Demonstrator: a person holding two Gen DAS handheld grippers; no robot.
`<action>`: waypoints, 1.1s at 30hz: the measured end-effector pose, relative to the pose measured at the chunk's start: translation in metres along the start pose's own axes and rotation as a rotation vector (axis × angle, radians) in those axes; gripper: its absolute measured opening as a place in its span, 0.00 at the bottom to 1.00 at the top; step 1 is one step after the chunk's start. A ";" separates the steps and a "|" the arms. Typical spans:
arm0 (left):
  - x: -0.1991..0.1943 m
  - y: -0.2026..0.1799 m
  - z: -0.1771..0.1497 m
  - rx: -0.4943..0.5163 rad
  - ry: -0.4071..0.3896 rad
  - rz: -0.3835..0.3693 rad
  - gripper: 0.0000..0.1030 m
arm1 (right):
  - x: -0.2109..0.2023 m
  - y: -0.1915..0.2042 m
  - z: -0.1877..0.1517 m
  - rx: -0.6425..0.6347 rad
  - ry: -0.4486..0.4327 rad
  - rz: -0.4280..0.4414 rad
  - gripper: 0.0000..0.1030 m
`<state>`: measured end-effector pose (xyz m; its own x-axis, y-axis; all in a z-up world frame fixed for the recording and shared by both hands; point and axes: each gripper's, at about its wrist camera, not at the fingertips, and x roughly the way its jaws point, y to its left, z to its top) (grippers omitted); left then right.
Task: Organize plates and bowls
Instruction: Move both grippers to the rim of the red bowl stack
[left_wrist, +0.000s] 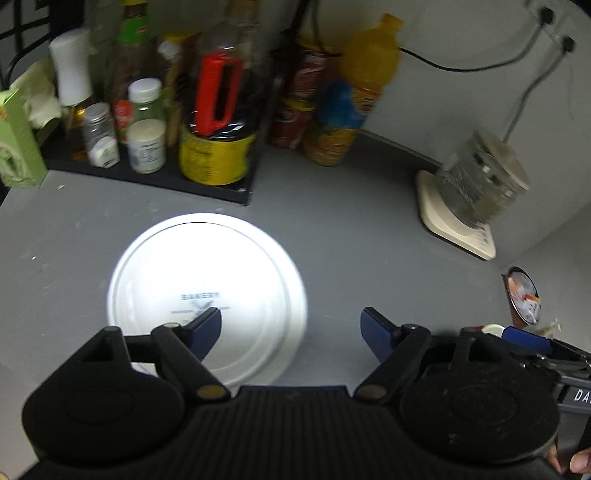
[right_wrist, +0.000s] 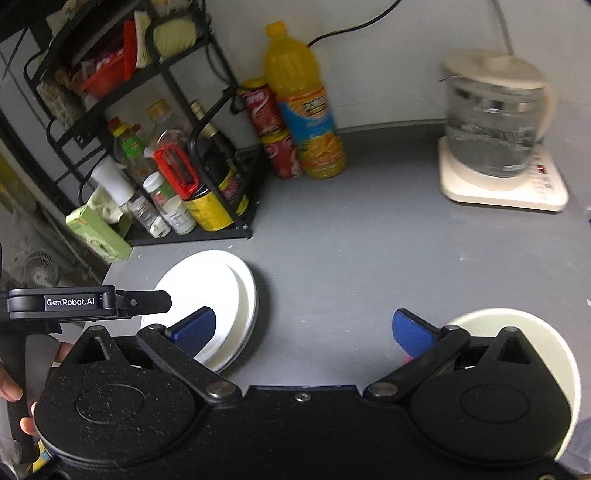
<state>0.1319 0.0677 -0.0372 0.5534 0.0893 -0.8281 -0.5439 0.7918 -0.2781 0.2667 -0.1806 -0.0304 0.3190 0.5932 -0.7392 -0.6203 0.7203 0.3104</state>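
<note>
The plate lies upside down on the grey counter, its foot ring and a printed mark facing up, at about 11 o'clock from the left gripper. That gripper hovers with its jaws spread wide and nothing between them; its left finger overlaps the plate's near right part in the view, though whether it touches the plate cannot be told. The plate is round, so no long axis matters; what counts is that its rim lies to the left of the gap between the jaws, so the left gripper would likely have to shift toward 9 o'clock to take that rim. The right gripper is also wide open and empty, with the same plate at its 10 o'clock, farther off, so the left one looks nearer. The right view alone shows a white bowl at about 3 o'clock, mostly hidden behind the gripper body, and shows the plate's raised foot from the side. The left view alone shows the printed mark.
</note>
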 end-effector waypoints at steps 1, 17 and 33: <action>0.000 -0.004 0.000 0.005 -0.001 -0.005 0.81 | -0.006 -0.004 -0.002 0.009 -0.019 -0.011 1.00; 0.015 -0.084 -0.014 0.146 0.067 -0.108 0.90 | -0.058 -0.056 -0.032 0.110 -0.149 -0.153 1.00; 0.053 -0.142 -0.025 0.324 0.132 -0.166 0.92 | -0.070 -0.101 -0.067 0.252 -0.147 -0.250 1.00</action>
<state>0.2229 -0.0553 -0.0536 0.5201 -0.1181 -0.8459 -0.2143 0.9407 -0.2630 0.2590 -0.3192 -0.0506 0.5489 0.4205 -0.7224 -0.3210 0.9040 0.2823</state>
